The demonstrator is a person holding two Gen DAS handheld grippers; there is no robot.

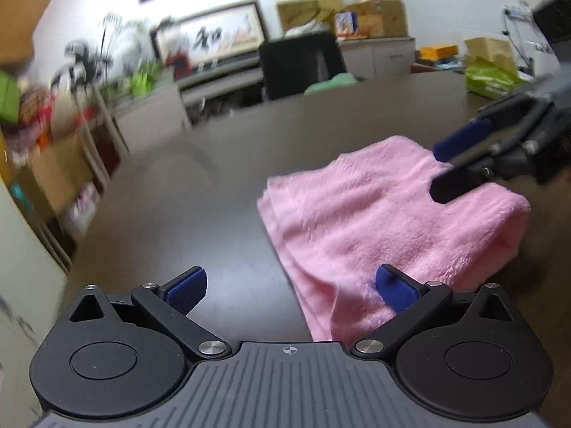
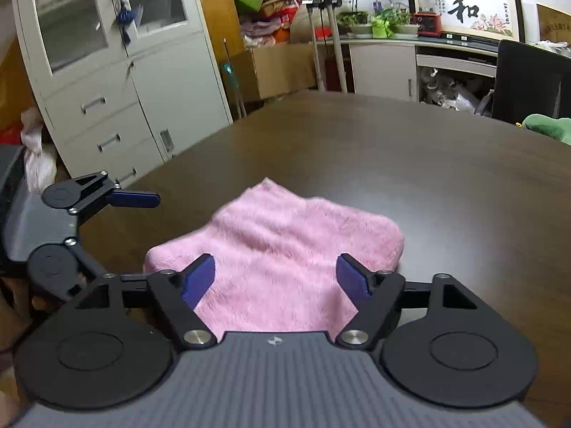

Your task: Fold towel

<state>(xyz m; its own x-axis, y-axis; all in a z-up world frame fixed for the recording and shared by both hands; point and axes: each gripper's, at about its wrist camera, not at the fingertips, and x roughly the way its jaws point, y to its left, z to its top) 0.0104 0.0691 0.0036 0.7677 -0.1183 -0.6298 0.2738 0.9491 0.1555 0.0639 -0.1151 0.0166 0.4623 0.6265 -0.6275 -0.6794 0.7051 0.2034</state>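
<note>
I see the pink towel lying folded in layers on the dark counter. My right claw is spread wide over its near edge, gripping nothing. My left claw is open too (one pad seems to overlap the towel's edge, though I can't tell if it touches).

Dark wooden table — folded pink towel, green bag.
</note>
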